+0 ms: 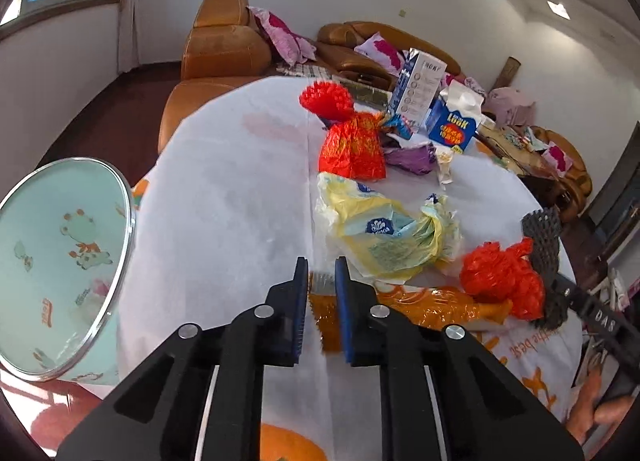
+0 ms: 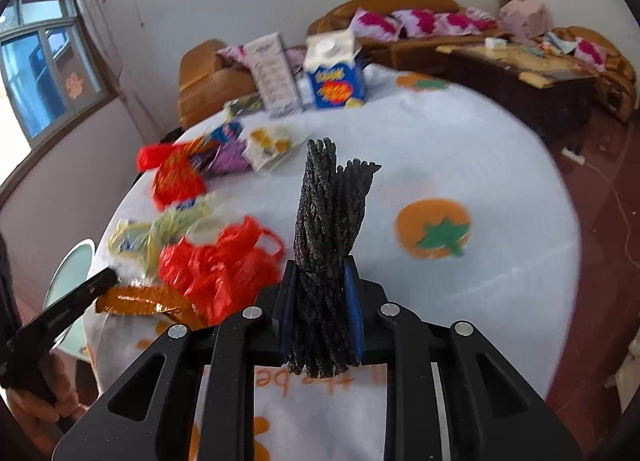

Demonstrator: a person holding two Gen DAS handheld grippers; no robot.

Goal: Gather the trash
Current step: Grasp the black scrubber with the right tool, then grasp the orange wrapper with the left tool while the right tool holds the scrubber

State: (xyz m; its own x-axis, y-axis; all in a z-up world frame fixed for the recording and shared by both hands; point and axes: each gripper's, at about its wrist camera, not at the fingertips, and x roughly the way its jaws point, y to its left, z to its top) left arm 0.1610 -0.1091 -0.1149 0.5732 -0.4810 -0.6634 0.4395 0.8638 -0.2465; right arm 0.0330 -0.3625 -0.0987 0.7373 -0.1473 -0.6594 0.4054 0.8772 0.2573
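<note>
**Right hand carries the mesh; the bin waits on the left**

Already the black foam mesh (image 2: 326, 245) is clamped upright in the right gripper (image 2: 320, 313), its long axis running along the fingers toward twelve o'clock and its top fanning out above the table (image 2: 500, 165). The pale green bin (image 1: 60, 261) sits off the table edge at about nine o'clock from the left gripper (image 1: 322, 309), mouth tilted toward it. The mesh must therefore cross leftward, over the red plastic bag (image 1: 500, 277), to reach it.

The left gripper is nearer the bin. Its fingers stand slightly apart, with an orange foil wrapper (image 1: 400, 313) lying beneath them; whether they touch it I cannot tell. A yellow plastic bag (image 1: 384, 237) lies just past their tips at one o'clock. Farther out stand a red foil bag (image 1: 352, 149) and a blue carton (image 1: 454, 127).
</note>
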